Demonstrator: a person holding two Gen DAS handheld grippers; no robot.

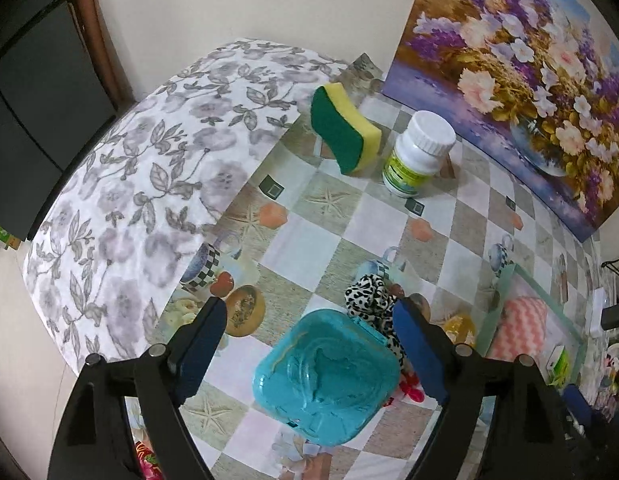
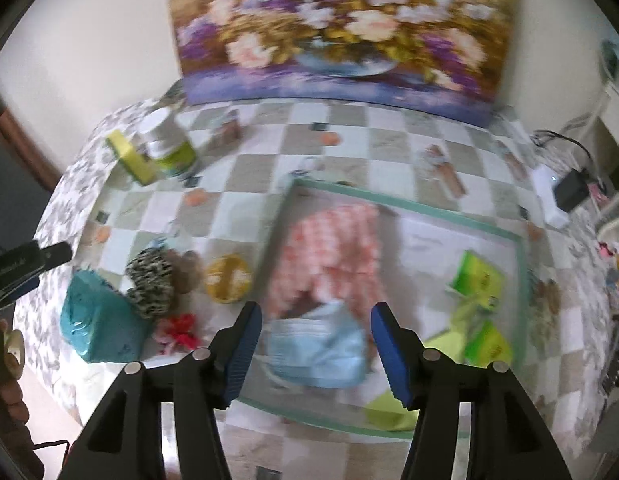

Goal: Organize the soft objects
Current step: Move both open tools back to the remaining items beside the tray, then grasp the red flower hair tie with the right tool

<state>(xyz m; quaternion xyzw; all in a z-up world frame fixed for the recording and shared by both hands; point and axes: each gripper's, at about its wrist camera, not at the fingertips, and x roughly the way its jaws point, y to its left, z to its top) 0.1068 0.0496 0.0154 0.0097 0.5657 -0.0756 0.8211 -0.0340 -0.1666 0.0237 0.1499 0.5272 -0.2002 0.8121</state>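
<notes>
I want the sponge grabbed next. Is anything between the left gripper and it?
Yes: the teal plastic box sits between the left gripper's open jaws; beyond it, bare tablecloth reaches the sponge.

You see a yellow sponge [image 1: 346,128] with a green scouring face standing on its edge, just beside a white bottle. A leopard-print scrunchie [image 1: 371,294] lies bunched beside the teal box. In the tray [image 2: 521,256], a pink-and-white cloth [image 2: 333,252] lies above a crumpled pale blue face mask [image 2: 317,346].

no legible text in either view, label on the white bottle [image 1: 419,152] too small to read, printing on the green packets [image 2: 475,280] blurred
</notes>
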